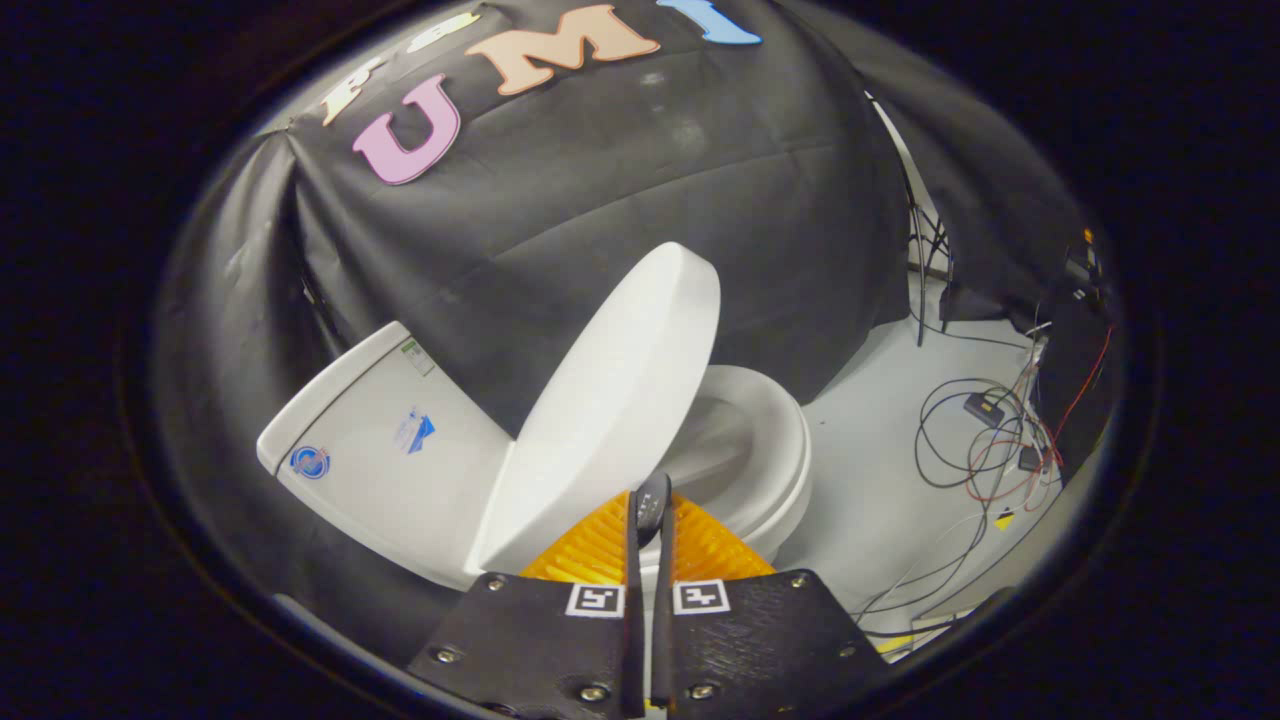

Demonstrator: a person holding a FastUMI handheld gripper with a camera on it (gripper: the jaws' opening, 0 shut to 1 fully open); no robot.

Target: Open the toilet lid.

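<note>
While the gripper [650, 515] is showing its two fingers nearly closed, gripping nothing, one toilet lid [600, 410] is standing half-raised.

Toilet bowl [745, 440] perhaps half-hidden by lid [610, 400]

The gripper [650, 510] has its two fingers pressed together with almost no gap, and nothing is between them. Just ahead of them the white toilet lid [610, 400] stands raised, tilted toward the tank [390, 450] on the left. Beyond the fingers the seat [770, 450] and bowl lie uncovered. Far to the right, loose cables [980, 450] lie on the pale floor [870, 500].
</note>
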